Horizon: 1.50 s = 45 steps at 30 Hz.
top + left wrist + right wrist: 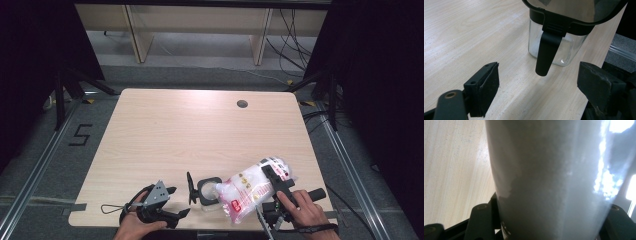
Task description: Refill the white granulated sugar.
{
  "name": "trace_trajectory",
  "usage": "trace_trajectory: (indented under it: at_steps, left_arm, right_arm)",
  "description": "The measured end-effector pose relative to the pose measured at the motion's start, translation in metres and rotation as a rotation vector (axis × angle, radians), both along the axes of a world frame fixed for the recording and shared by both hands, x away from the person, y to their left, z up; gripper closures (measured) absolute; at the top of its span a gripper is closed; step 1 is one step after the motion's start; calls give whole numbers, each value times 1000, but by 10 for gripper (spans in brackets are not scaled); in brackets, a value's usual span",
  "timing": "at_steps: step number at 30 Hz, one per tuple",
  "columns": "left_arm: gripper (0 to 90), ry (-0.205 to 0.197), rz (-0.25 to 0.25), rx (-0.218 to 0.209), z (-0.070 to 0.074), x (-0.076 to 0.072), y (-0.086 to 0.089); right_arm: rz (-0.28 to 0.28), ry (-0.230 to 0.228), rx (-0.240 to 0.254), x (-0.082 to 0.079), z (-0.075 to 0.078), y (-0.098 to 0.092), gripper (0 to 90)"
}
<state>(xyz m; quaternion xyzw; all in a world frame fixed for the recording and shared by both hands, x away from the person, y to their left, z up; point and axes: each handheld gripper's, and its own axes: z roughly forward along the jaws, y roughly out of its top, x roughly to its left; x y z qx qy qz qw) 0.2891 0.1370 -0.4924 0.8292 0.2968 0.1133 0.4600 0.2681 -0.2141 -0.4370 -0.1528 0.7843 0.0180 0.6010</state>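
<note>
A small square glass jar (207, 193) with a black rim stands near the table's front edge, its hinged lid (190, 187) swung open to the left. In the left gripper view the jar (571, 51) sits just ahead, its black clasp lever (547, 51) hanging down. My left gripper (179, 202) lies left of the jar, open and holding nothing; its pads (485, 87) stand wide apart. My right gripper (272, 180) is shut on a clear plastic bag of white powder (250, 189), tilted with its lower end at the jar's mouth. The bag (549, 182) is pressed between the black jaws.
The light wood table (200, 130) has a round cable hole (242, 104) at the back right. Black tripod legs (67, 90) stand off both back corners. A loose cord (111, 207) trails from the left gripper near the front edge.
</note>
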Motion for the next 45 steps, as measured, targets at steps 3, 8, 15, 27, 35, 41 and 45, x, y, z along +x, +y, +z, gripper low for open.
trace_trajectory:
  at_steps: [3,8,15,27,35,41,45]
  left_arm:
    - [174,-1,-7,4,0,0,0]
    - [174,-2,-8,3,0,1,0]
    - [174,2,-4,2,0,0,0]
    - [174,5,1,-1,0,0,0]
    - [174,3,-7,0,0,0,0]
    - [174,1,-1,-2,0,0,0]
    - [174,3,-5,0,0,0,0]
  right_arm:
    - [46,-41,-32,1,2,2,413]
    - [32,-32,-64,0,4,3,413]
    - [9,-10,-56,-1,1,3,414]
    - [36,-29,-47,1,2,2,414]
    - [44,-27,-17,1,0,1,414]
    - [12,-24,-20,-1,1,0,414]
    - [33,-28,-46,0,4,0,414]
